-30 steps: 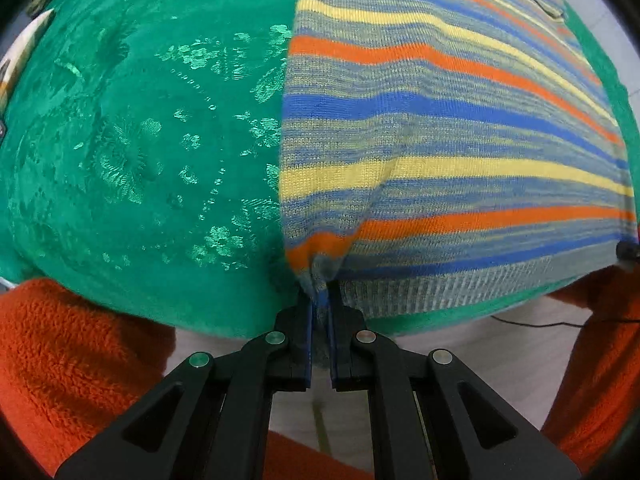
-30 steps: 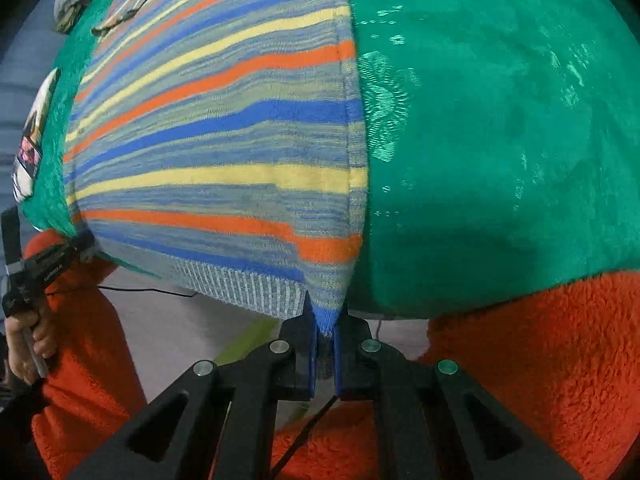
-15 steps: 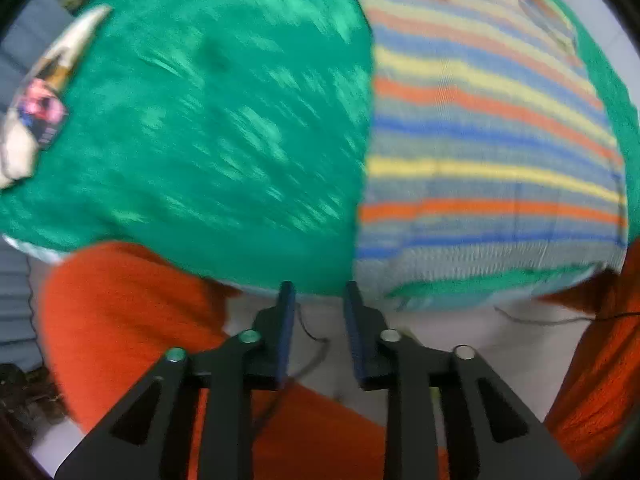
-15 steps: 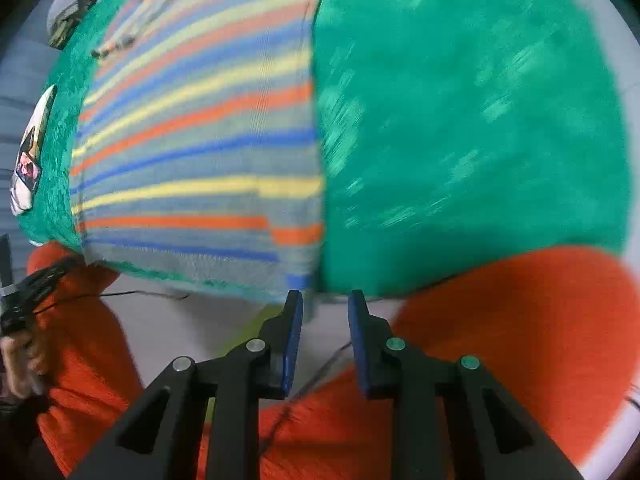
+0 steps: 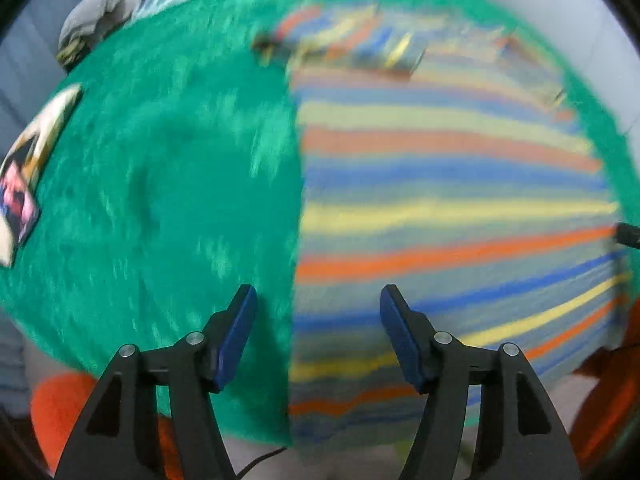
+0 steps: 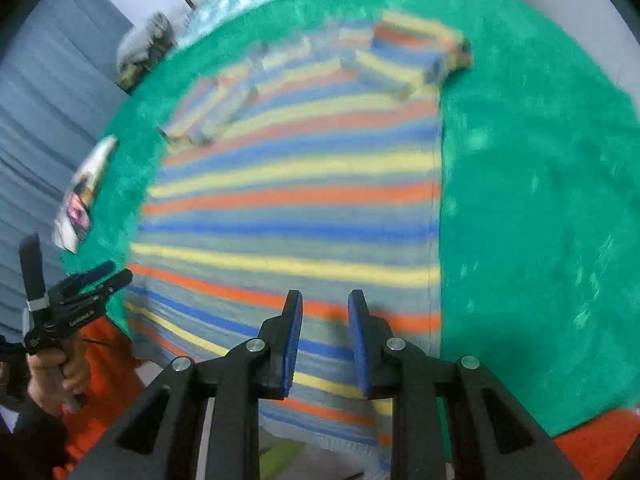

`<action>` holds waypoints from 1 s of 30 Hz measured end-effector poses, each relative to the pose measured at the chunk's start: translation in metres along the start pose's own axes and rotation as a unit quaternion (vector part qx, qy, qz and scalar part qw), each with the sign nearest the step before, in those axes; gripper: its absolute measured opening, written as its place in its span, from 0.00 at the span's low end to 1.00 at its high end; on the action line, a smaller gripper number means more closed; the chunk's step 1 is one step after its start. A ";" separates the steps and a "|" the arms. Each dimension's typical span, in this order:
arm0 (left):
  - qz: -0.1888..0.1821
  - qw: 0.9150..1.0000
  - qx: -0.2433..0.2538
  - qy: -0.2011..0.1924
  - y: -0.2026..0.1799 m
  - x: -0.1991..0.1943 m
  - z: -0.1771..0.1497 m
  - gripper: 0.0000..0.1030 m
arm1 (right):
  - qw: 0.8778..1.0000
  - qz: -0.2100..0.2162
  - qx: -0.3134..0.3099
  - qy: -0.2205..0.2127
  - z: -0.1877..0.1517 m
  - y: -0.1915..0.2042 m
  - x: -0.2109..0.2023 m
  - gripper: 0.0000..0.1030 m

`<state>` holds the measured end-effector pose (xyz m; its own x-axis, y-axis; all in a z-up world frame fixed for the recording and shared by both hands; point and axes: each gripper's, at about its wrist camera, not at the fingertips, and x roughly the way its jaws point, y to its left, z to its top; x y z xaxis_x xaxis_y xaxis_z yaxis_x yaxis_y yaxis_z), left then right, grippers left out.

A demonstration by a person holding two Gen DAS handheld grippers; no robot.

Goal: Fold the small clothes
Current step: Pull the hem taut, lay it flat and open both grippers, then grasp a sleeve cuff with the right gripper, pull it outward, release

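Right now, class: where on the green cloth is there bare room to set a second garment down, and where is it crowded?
Bare green cloth lies right of the striped sweater. Left of it, a narrower strip runs to the printed card. The sweater's far end is crowded by folded sleeves.

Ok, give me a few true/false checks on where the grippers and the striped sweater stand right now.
1. The left gripper is shut on the sweater hem. False: its jaws are wide open, holding nothing.
2. The striped sweater lies spread on the green cloth. True.
3. The right gripper is open. True.
4. The sweater is plain red. False: it has blue, yellow, orange and grey stripes.
5. A printed card lies on the green cloth on the left-gripper side of the sweater. True.
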<state>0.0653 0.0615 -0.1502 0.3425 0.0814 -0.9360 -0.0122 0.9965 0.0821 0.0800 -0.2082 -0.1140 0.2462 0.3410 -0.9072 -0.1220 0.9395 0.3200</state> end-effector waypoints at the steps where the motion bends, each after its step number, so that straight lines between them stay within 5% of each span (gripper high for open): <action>1: -0.003 1.000 -0.014 0.009 0.007 0.004 -0.011 0.70 | 1.000 -0.018 0.004 0.011 -0.009 -0.003 0.007 0.23; 4: -0.009 0.999 -0.043 0.018 0.029 -0.001 -0.030 0.83 | 0.999 -0.018 0.034 0.016 -0.035 -0.020 0.014 0.23; 9: -0.017 0.998 -0.057 0.023 0.042 -0.010 -0.037 0.82 | 0.998 -0.019 0.055 0.014 -0.042 -0.027 0.016 0.23; 13: -0.024 0.997 -0.073 -0.017 0.056 -0.049 -0.035 0.81 | 0.998 -0.041 0.048 0.017 -0.039 -0.018 0.002 0.28; 17: -0.004 0.988 -0.116 -0.102 0.088 -0.093 -0.038 0.92 | 0.995 -0.078 0.004 -0.060 -0.012 -0.016 -0.062 0.45; 20: 0.017 0.979 -0.152 -0.135 0.102 -0.094 -0.038 0.92 | 0.977 -0.159 -0.065 -0.130 0.025 -0.014 -0.107 0.66; 22: 0.037 0.976 -0.168 -0.135 0.107 -0.085 -0.043 0.92 | 0.962 -0.186 -0.116 -0.164 0.051 -0.009 -0.116 0.70; 27: 0.064 0.979 -0.162 -0.107 0.103 -0.056 -0.038 0.92 | 0.943 -0.135 -0.256 -0.162 0.104 0.024 -0.054 0.70; 30: 0.078 0.978 -0.161 -0.110 0.105 -0.057 -0.040 0.92 | 0.930 -0.153 -0.311 -0.122 0.131 0.040 0.014 0.69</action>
<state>0.0071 0.1620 -0.1023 0.5061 0.2625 -0.8216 -0.3628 0.9290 0.0734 0.2043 -0.1618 -0.0779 0.5625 0.1297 -0.8166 -0.5247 0.8192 -0.2313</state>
